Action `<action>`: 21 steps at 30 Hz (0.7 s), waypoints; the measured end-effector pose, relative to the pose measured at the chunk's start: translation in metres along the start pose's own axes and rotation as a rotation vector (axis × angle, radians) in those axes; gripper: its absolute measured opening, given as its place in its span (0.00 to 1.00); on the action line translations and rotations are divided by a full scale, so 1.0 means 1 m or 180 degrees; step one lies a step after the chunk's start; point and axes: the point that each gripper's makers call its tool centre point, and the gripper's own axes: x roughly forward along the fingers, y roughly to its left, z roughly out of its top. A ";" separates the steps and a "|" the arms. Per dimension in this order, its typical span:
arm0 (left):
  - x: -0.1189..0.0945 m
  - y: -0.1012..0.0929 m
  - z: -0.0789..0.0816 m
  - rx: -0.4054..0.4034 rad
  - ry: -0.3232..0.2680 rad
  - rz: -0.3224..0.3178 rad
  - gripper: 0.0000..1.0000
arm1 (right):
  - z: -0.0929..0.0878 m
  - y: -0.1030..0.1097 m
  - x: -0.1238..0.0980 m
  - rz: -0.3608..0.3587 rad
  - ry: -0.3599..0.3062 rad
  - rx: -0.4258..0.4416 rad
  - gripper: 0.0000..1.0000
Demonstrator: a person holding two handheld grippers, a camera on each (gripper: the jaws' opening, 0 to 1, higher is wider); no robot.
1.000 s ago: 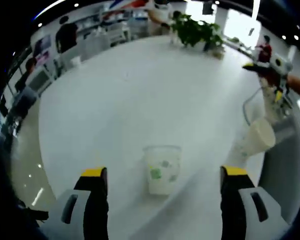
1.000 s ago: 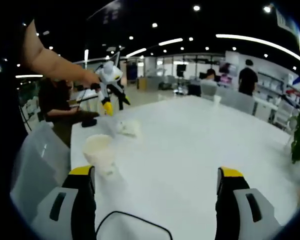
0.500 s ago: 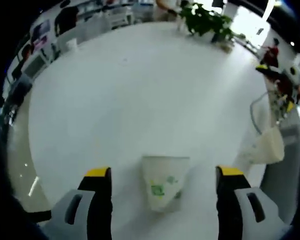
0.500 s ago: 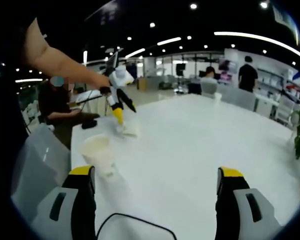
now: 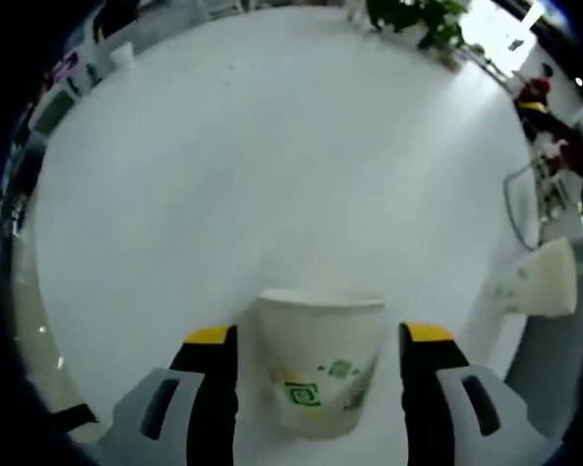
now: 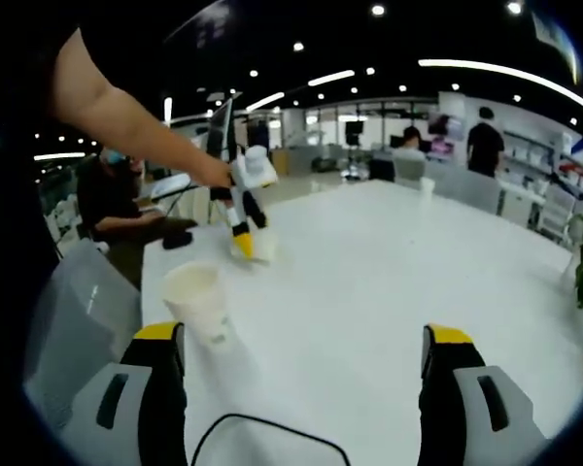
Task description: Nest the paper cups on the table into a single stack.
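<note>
A white paper cup with green print (image 5: pixel 321 364) stands upright on the white table (image 5: pixel 272 175). It sits between the jaws of my left gripper (image 5: pixel 318 335), which is open, with a narrow gap on each side. A second plain cup (image 5: pixel 539 282) stands near the table's right edge. In the right gripper view that second cup (image 6: pixel 196 296) stands just ahead of my open right gripper (image 6: pixel 304 332), off its left jaw. Further back, a person's arm holds the left gripper (image 6: pixel 243 209) down over the printed cup (image 6: pixel 260 248).
A potted plant (image 5: pixel 418 15) stands at the table's far edge. A thin cable loop (image 5: pixel 520 204) lies near the right edge. A clear plastic bag (image 6: pixel 78 320) hangs beside the table. Another small cup (image 5: pixel 124 53) stands far off, and people sit and stand behind.
My left gripper has come down and forward onto the printed cup, which now sits between its jaws. The right gripper has barely moved.
</note>
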 end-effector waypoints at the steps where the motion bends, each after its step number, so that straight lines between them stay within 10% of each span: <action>1: 0.002 0.002 0.001 -0.0026 -0.0014 0.0003 0.64 | 0.000 0.001 0.000 -0.0004 -0.0001 0.0005 1.00; 21: 0.011 -0.010 0.008 0.0281 -0.0007 0.0064 0.48 | -0.012 0.012 -0.008 0.0023 0.0071 0.0027 1.00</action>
